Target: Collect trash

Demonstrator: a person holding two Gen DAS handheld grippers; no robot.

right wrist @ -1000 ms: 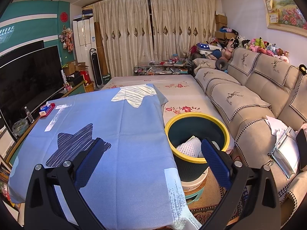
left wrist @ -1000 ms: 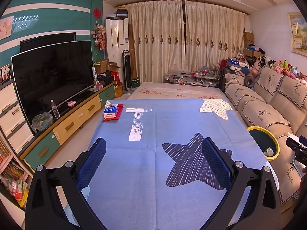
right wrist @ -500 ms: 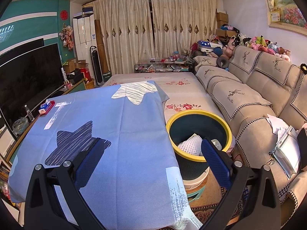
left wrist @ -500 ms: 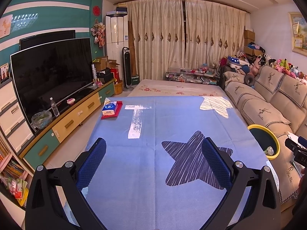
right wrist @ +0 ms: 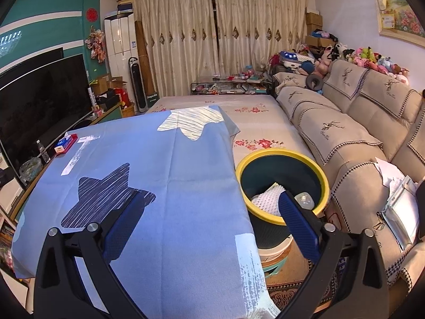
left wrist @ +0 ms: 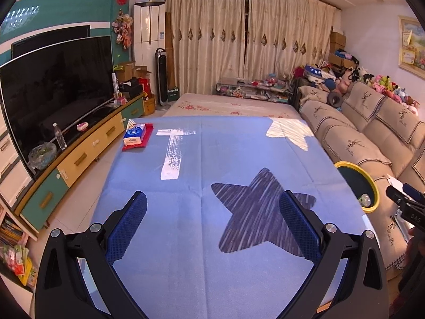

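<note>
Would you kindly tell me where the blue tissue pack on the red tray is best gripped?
Grip the blue tissue pack across its long sides, coming from above. It lies flat on the red tray, leaving only its narrow width for the jaws of the left gripper.

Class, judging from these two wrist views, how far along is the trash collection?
Done: the yellow-rimmed bin already holds white foam and a clear bottle. In hand: nothing; the left gripper and right gripper are open. Left: no loose trash shows on the blue cloth, only a tissue pack.
</note>
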